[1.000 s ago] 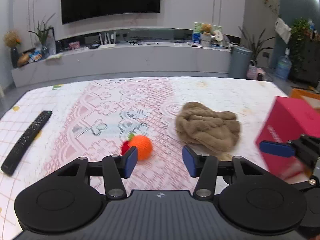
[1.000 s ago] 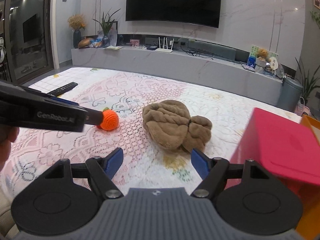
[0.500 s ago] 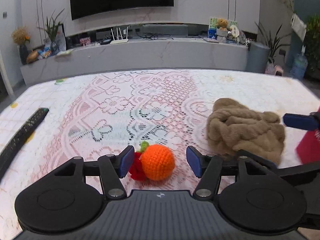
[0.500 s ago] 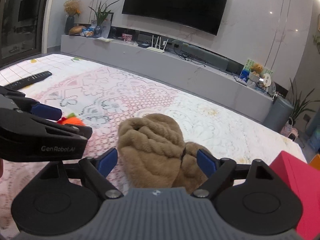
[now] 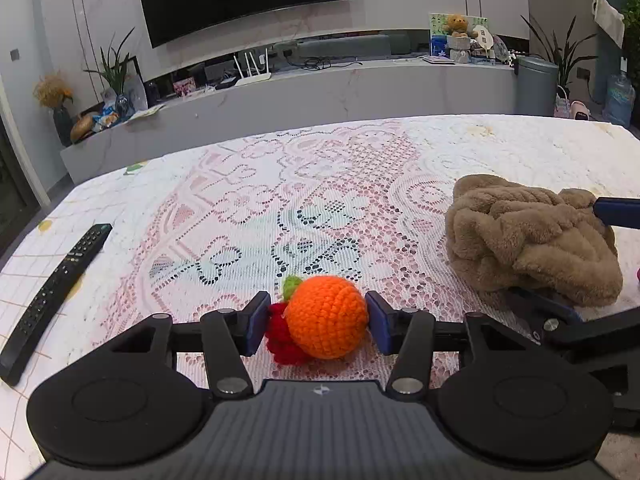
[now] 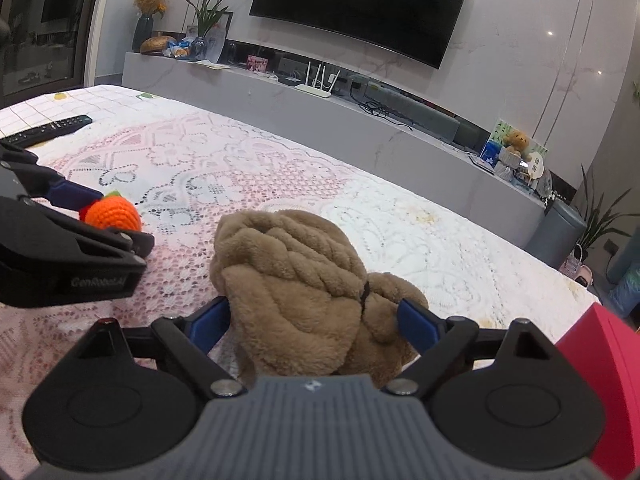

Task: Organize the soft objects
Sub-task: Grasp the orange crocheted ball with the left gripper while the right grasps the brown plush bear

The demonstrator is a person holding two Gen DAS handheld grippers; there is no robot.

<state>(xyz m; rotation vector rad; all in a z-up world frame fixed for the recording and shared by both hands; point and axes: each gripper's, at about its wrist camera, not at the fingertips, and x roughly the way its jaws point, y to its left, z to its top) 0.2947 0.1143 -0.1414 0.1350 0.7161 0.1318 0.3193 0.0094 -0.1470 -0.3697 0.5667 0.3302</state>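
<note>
An orange crocheted ball (image 5: 327,322) with a green leaf and a red part lies on the lace cloth, between the pads of my left gripper (image 5: 318,328); the jaws stand close on both sides of it. It also shows in the right wrist view (image 6: 114,212). A crumpled brown plush cloth (image 6: 296,300) lies to its right, also in the left wrist view (image 5: 528,236). My right gripper (image 6: 314,322) is open with its jaws on both sides of the plush.
A black remote (image 5: 52,292) lies at the left of the table (image 5: 500,144). A red box (image 6: 600,380) stands at the right, close to my right gripper. A grey TV bench (image 5: 320,92) runs behind the table.
My left gripper has moved forward around the orange ball and narrowed onto it. My right gripper has moved forward until its jaws straddle the brown plush.
</note>
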